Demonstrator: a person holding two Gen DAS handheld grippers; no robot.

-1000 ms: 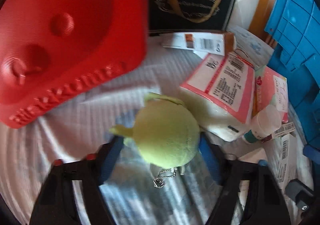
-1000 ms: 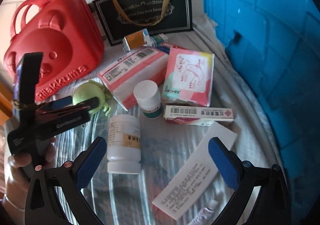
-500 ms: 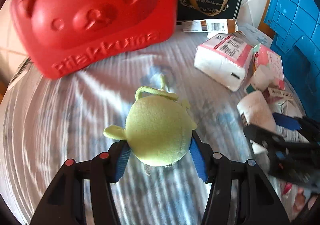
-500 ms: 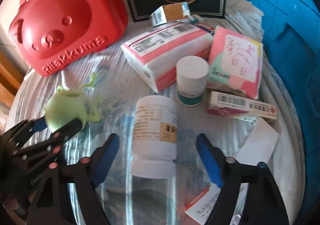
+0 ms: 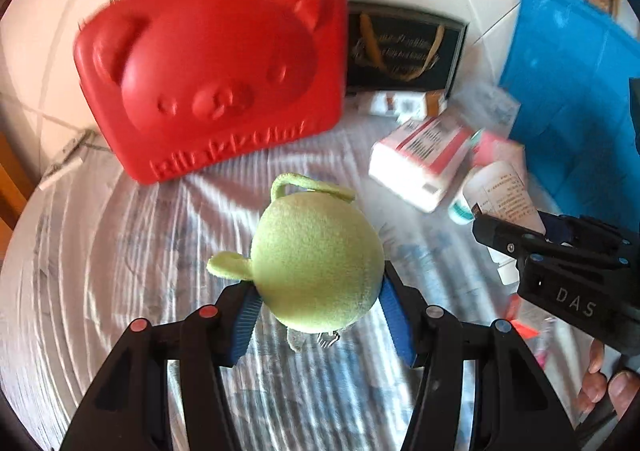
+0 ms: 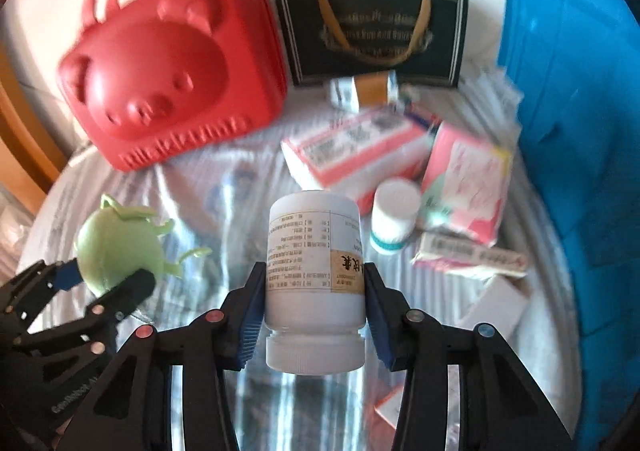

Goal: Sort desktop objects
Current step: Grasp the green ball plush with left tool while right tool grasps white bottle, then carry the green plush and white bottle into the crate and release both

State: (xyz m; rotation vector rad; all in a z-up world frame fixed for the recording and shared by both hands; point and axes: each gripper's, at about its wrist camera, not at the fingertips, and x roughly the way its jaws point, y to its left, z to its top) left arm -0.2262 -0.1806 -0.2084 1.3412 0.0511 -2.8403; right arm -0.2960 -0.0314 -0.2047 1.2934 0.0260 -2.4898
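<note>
Above the tabletop (image 5: 100,291), my left tongs (image 5: 318,311) squeeze the soft, light plush (image 5: 316,261) around its middle, while my right tongs (image 6: 314,311) clamp the stiff, slick bottle (image 6: 314,263) by its sides.

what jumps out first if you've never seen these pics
The big red plastic bear-face case standing at the back left, and the blue plastic crate walling the right side. Up front, the left gripper is shut on a round green plush toy, and the right gripper clamps a white plastic pill bottle.
</note>
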